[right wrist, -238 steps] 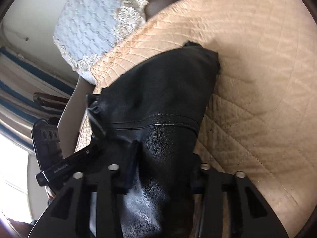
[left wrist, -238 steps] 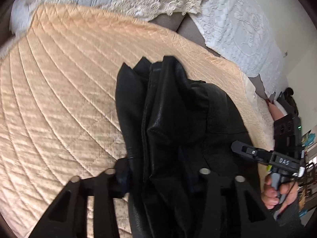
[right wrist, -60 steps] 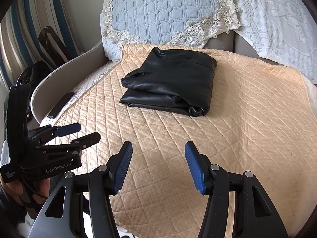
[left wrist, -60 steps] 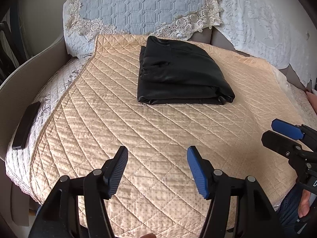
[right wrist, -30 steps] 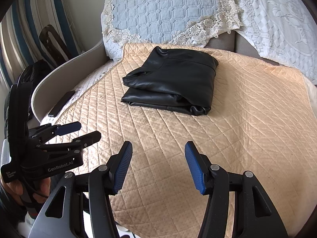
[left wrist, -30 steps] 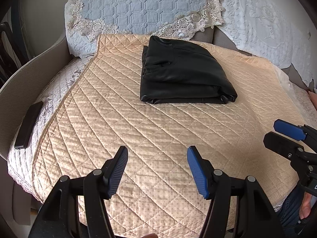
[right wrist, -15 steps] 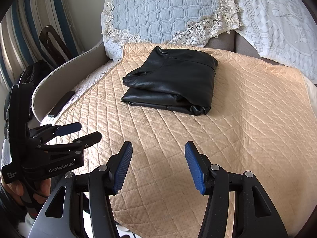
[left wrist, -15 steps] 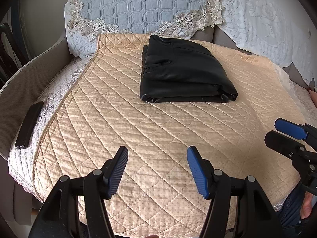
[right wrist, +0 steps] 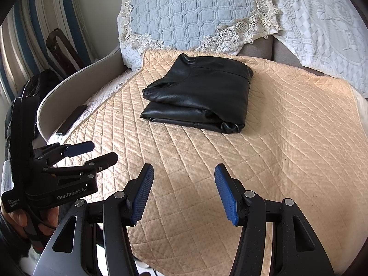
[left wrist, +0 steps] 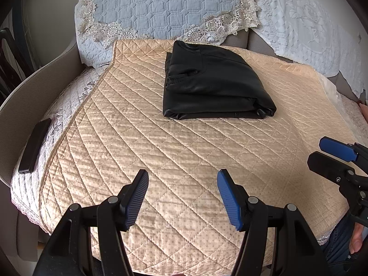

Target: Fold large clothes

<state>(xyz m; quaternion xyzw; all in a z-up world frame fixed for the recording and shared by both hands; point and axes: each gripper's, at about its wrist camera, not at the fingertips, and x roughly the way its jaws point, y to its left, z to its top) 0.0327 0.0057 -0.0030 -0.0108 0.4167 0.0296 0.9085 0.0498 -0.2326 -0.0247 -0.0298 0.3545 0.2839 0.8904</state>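
Black leather garment (left wrist: 211,85) folded, both grippers empty.
Left gripper (left wrist: 181,197) and right gripper (right wrist: 184,194) hover with jaws apart over the near end of the peach quilted cover (left wrist: 142,142); the garment lies well beyond, near the blue pillow (left wrist: 165,4).

the folded black garment (left wrist: 214,85) looks like leather, smooth with a soft sheen and stitched seams. under it the peach cover (left wrist: 161,151) is quilted cloth, faintly satiny, with diamond stitching and a dotted weave toward 6 o'clock. the blue pillow (left wrist: 165,7) at 12 o'clock is matt quilted fabric edged in cream lace. the left gripper (left wrist: 181,197) and right gripper (right wrist: 184,191) are matt black plastic with ribbed blue pads and metal pivot pins.
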